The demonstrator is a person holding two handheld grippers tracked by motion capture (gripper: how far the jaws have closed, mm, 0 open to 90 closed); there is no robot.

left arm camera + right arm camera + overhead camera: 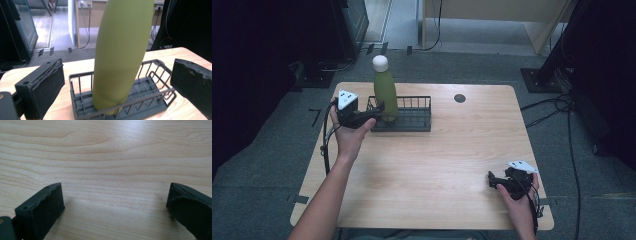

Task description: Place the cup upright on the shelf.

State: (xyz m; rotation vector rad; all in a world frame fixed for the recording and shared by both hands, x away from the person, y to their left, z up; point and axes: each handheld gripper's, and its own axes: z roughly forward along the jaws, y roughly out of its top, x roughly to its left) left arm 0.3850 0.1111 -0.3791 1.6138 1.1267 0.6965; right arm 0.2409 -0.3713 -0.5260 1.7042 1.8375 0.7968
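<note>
green bottle stood upright in the wire basket
left gripper is held wide open just beside the basket, jaws clear of the bottle; right gripper is also spread open, well apart from the basket.

- Light wood tabletop, rounded corners, dark round hole near its far edge.
- Grey carpet floor around it, black cables lying at right.

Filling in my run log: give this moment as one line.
left gripper: open, at green bottle | bottle: upright in wire basket | right gripper: open, over table
</note>
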